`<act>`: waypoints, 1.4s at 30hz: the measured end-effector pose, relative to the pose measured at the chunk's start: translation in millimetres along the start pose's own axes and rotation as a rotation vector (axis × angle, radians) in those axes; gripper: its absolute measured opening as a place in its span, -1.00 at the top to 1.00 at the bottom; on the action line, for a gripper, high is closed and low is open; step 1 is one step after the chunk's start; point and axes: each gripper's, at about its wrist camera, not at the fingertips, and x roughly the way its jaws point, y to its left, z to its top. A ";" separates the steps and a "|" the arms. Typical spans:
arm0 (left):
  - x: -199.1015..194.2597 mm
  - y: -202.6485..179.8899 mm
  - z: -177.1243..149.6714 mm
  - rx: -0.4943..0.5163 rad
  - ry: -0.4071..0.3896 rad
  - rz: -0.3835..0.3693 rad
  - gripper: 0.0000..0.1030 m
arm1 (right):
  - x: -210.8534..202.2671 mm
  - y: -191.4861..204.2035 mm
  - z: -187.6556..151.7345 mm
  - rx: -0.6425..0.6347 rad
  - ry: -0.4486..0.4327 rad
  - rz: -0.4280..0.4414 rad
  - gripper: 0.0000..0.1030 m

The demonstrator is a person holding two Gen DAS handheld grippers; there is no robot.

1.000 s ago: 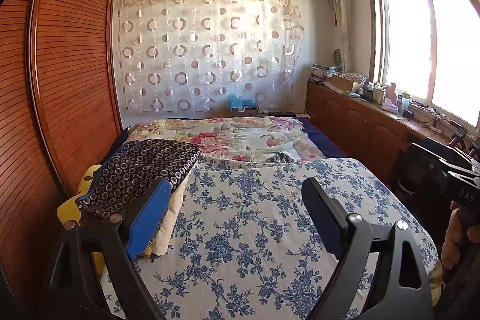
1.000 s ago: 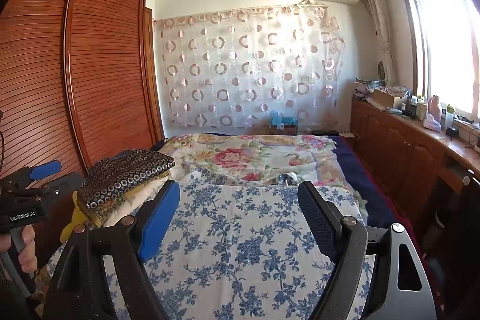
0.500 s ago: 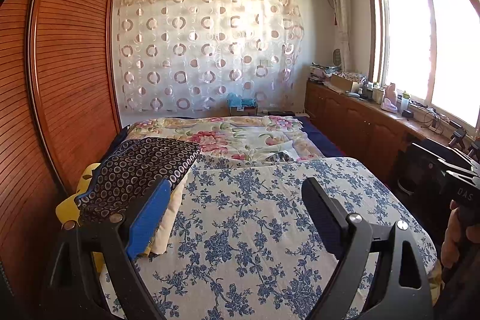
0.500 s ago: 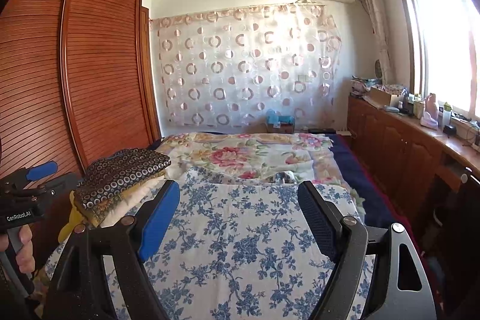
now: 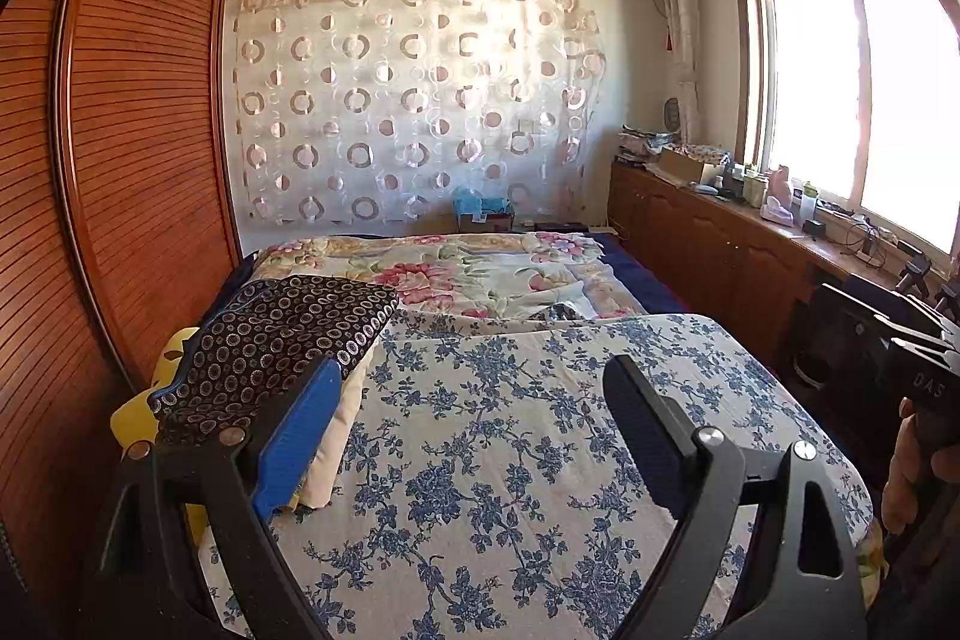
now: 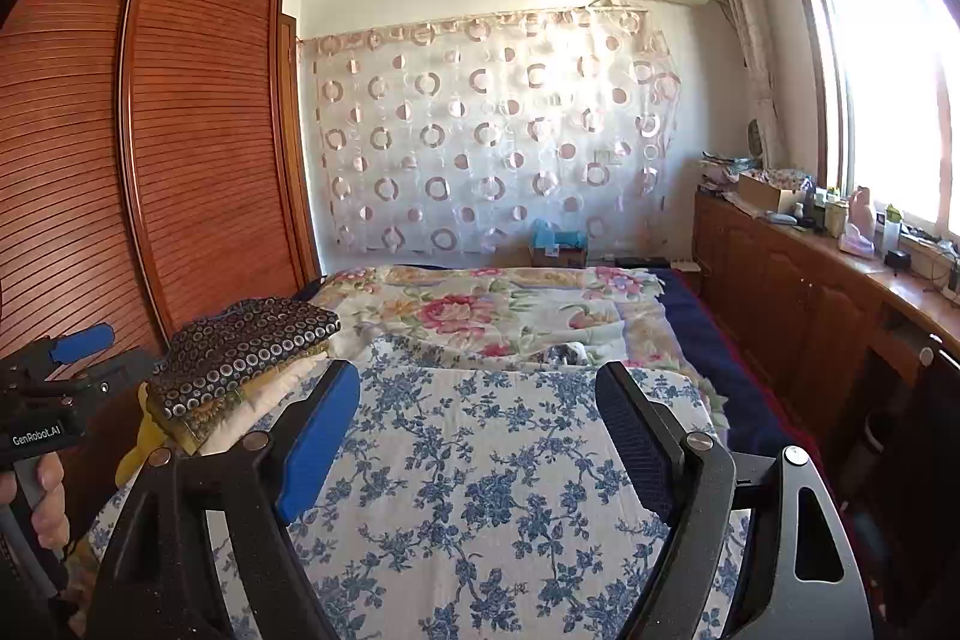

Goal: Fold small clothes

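The folded clothes (image 5: 270,340) lay stacked at the left edge of the bed (image 5: 540,460), a dark circle-patterned piece on top of cream and yellow ones. The blue-flowered sheet (image 6: 480,490) beside the stack was flat. The left gripper (image 5: 474,430) hung over that sheet, its fingers (image 5: 297,445) spread wide and holding nothing. The right gripper (image 6: 480,436) hung likewise, fingers (image 6: 318,445) wide apart and empty, clear of the stack.
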 end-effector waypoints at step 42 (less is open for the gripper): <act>-2.3 -0.2 -1.8 -0.003 0.006 0.002 -0.74 | 1.3 -1.2 -3.7 -0.002 -0.007 0.002 -0.60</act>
